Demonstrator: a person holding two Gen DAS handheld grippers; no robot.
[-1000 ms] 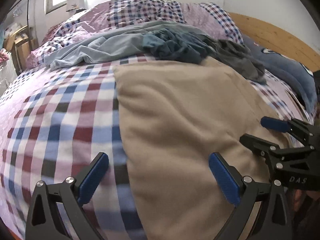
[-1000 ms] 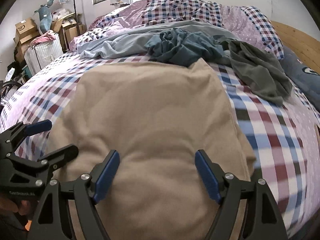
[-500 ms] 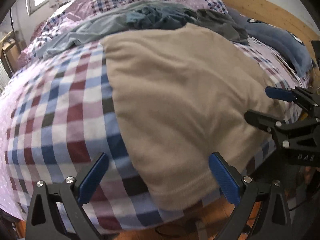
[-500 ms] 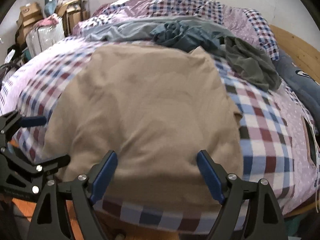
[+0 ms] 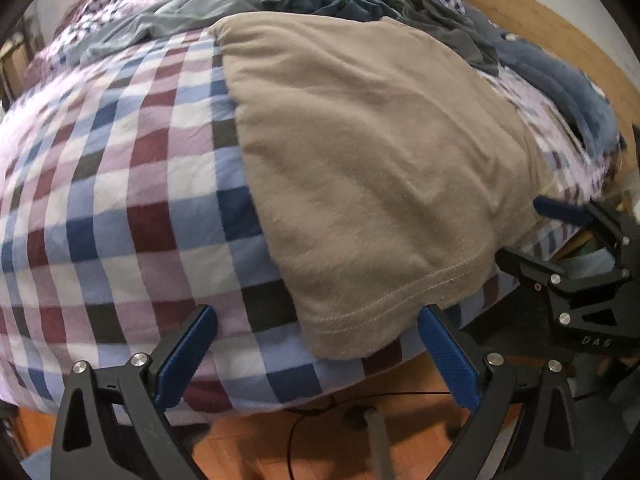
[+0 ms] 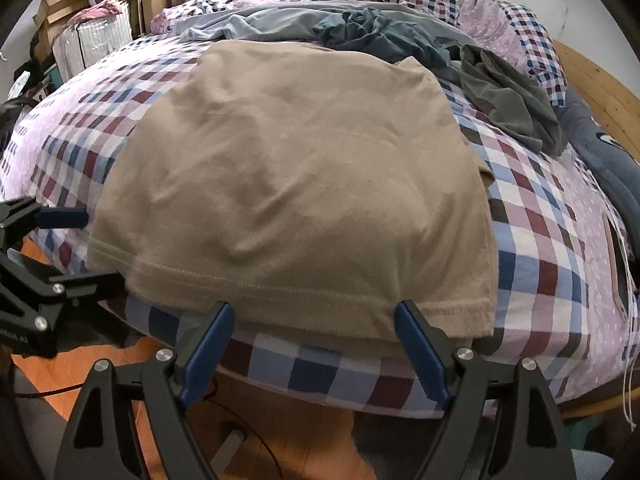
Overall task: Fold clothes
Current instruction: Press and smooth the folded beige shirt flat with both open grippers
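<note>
A tan T-shirt (image 5: 372,152) lies folded flat on the checked bed cover, its hem hanging a little over the bed's near edge; it also shows in the right wrist view (image 6: 304,184). My left gripper (image 5: 316,352) is open and empty, off the bed's edge below the hem's left corner. My right gripper (image 6: 312,344) is open and empty, just below the hem's right part. Each gripper shows in the other's view: the right one (image 5: 560,240) and the left one (image 6: 68,248).
A checked duvet (image 5: 120,184) covers the bed. Crumpled light blue, teal and grey clothes (image 6: 360,36) lie beyond the shirt. A wooden headboard (image 6: 600,88) is at right, boxes (image 6: 80,12) at far left. A phone (image 6: 618,268) lies on the right. Orange floor with cables lies below.
Both grippers have drawn back from over the shirt to beyond the bed's near edge. The hem and the floor now show. The shirt lies still.
</note>
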